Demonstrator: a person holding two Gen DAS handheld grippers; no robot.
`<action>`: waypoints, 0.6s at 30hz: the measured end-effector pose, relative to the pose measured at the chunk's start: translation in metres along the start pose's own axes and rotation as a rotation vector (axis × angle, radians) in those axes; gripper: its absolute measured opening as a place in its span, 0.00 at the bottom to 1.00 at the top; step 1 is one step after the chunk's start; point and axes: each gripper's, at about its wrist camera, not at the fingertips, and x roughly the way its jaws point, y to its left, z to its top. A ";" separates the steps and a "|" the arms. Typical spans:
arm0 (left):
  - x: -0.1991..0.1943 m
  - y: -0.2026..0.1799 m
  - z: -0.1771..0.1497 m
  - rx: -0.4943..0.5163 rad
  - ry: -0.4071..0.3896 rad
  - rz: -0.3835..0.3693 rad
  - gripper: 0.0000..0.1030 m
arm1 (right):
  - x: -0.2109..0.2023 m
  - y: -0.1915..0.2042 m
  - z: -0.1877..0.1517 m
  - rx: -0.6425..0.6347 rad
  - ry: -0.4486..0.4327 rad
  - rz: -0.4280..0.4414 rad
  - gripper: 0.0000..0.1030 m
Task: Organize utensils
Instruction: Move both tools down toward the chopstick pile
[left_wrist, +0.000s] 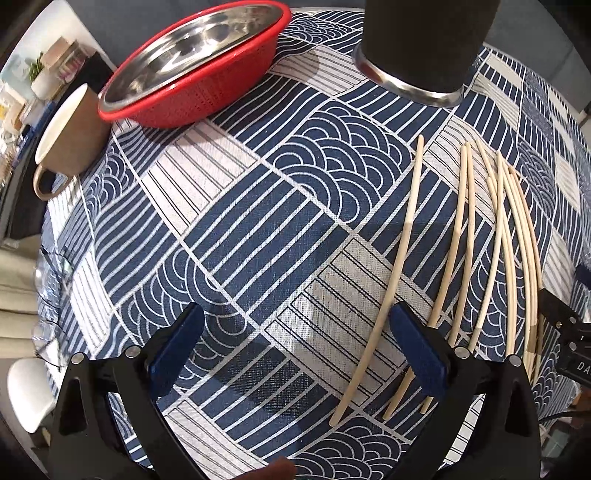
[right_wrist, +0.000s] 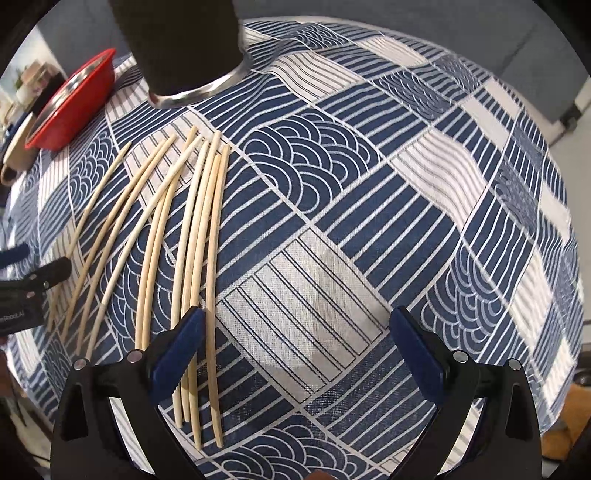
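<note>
Hovering, I hold left claw (left_wrist: 295, 350) and right claw (right_wrist: 295, 350) agape, empty. Chopsticks (right_wrist: 177, 229) lie loose on the counter (right_wrist: 332, 221); the holder (right_wrist: 184, 48) at 11 o'clock awaits all.

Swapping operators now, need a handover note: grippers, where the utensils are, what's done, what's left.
Left gripper: open, empty, low over the tablecloth, just left of the chopsticks.
Right gripper: open, empty; its left finger sits over the right end of the chopsticks.
All chopsticks lie loose on the cloth, fanned out between the two grippers, some crossing.
Black cup with the metal base stands upright beyond their far tips; its inside is not in view.
Red basket with the steel bowl and the brown mug sit far left.
Done: nothing visible. Left: gather every chopstick, likely into the cup.
</note>
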 end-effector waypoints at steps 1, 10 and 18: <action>0.002 0.002 0.001 -0.010 0.002 -0.012 0.96 | 0.000 0.000 -0.001 -0.007 -0.003 -0.001 0.93; 0.009 0.009 -0.004 -0.016 -0.010 -0.068 0.96 | 0.003 -0.003 0.002 -0.007 0.000 0.002 0.94; -0.008 -0.008 -0.002 0.042 -0.022 -0.081 0.59 | -0.012 0.009 -0.011 -0.057 -0.016 0.010 0.55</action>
